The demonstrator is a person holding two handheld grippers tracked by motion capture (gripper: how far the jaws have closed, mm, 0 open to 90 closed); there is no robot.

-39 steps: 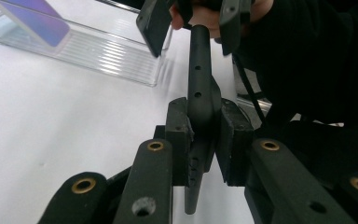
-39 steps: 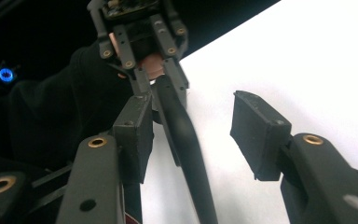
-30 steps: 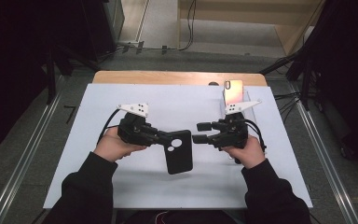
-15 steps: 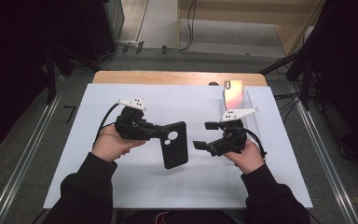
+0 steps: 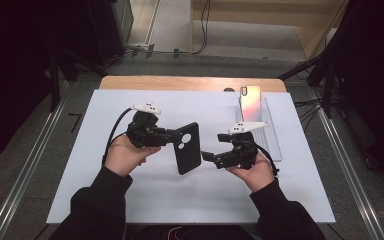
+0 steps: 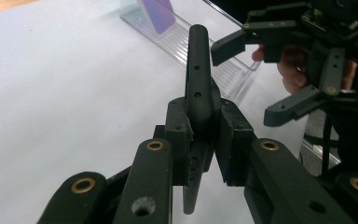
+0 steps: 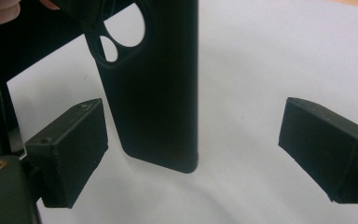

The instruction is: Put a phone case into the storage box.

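A black phone case [image 5: 187,147] with round camera holes hangs above the white mat, tilted. My left gripper [image 5: 172,137] is shut on its upper left edge. In the left gripper view the pads [image 6: 179,135] clamp the case's thin rim [image 6: 199,70]. My right gripper [image 5: 212,146] stands just right of the case, open. Its jaws have just spread wide and eased in a little. In the right gripper view the case [image 7: 158,93] hangs ahead of the wide gap of that gripper [image 7: 193,154], with no pad touching it. The left gripper view also shows the right gripper [image 6: 242,84].
A phone [image 5: 250,102] with a shiny pinkish back stands in a clear plastic tray [image 5: 270,135] at the back right, just behind my right hand. The white mat [image 5: 130,200] covers a wooden table [image 5: 180,82]. Metal rails run along both sides.
The right gripper's jaws have spread and it has drawn back right and toward the person, away from the case. The left gripper has kept its grip and tipped the case more upright.
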